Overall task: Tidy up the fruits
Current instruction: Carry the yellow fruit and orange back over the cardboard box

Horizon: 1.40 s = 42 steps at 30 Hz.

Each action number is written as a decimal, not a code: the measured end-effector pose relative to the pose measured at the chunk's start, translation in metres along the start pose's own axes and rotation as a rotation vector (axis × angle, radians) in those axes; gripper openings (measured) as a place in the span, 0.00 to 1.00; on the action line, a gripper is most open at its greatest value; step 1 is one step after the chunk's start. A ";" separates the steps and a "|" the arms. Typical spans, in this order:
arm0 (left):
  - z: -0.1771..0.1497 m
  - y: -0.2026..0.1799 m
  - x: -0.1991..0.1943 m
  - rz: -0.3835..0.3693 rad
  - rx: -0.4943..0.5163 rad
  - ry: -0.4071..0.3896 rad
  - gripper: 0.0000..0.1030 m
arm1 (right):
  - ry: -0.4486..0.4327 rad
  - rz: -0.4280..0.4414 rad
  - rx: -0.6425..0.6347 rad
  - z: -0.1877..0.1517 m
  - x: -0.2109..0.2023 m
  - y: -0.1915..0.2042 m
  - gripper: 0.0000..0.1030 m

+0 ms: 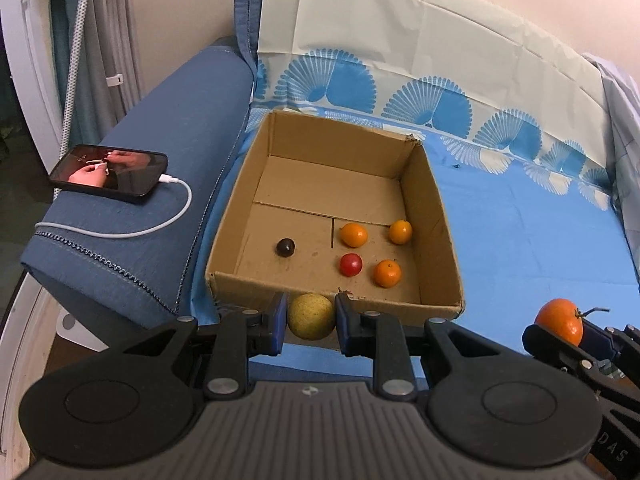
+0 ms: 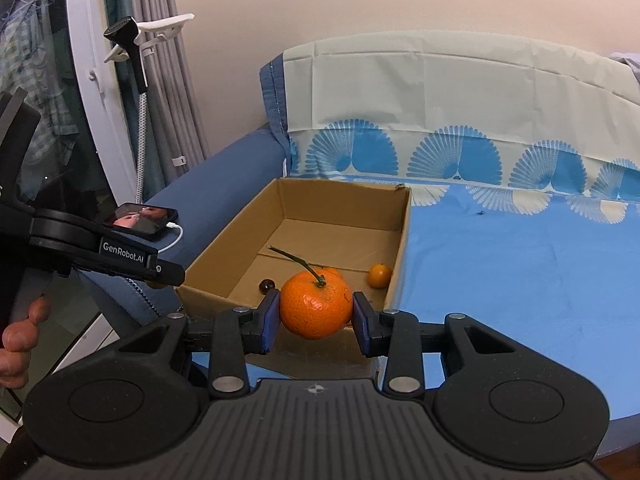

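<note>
My left gripper is shut on a yellow-green round fruit, held just before the near wall of an open cardboard box. Inside the box lie three small orange fruits, a red fruit and a dark fruit. My right gripper is shut on a large stemmed mandarin, held before the box's near wall. The mandarin also shows at the right of the left wrist view.
The box sits on a blue cloth over a sofa seat. A phone with a white charging cable lies on the blue armrest at left. The patterned backrest cover rises behind. The left gripper's body shows at left.
</note>
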<state>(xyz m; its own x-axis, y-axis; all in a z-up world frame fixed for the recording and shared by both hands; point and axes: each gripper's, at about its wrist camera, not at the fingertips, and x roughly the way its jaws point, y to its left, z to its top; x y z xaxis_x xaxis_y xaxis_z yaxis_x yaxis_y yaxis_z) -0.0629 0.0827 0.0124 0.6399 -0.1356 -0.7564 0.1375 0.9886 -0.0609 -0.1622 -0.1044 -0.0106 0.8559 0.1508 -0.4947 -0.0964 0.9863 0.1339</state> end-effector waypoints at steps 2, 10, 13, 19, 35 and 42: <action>-0.002 0.000 -0.003 -0.001 0.002 -0.003 0.27 | -0.006 0.001 -0.002 -0.001 -0.003 0.000 0.38; -0.009 -0.007 -0.008 -0.001 0.021 -0.008 0.27 | -0.018 0.005 -0.003 -0.003 -0.008 -0.001 0.38; -0.010 -0.008 -0.008 -0.001 0.025 -0.007 0.27 | -0.018 0.006 -0.002 -0.004 -0.008 -0.001 0.38; -0.011 -0.009 -0.005 -0.001 0.026 0.001 0.27 | -0.011 0.007 -0.001 -0.004 -0.006 -0.002 0.38; -0.008 -0.006 0.006 -0.011 0.023 0.020 0.27 | 0.026 0.007 -0.004 -0.003 0.010 -0.001 0.38; 0.005 -0.002 0.024 -0.003 0.019 0.039 0.27 | 0.049 0.003 -0.020 0.001 0.031 -0.001 0.38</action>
<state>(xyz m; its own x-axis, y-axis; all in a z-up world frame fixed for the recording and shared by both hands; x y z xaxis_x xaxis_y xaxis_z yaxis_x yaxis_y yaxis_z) -0.0443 0.0771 -0.0029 0.6097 -0.1354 -0.7809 0.1536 0.9868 -0.0512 -0.1348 -0.1007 -0.0255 0.8299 0.1559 -0.5356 -0.1091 0.9870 0.1182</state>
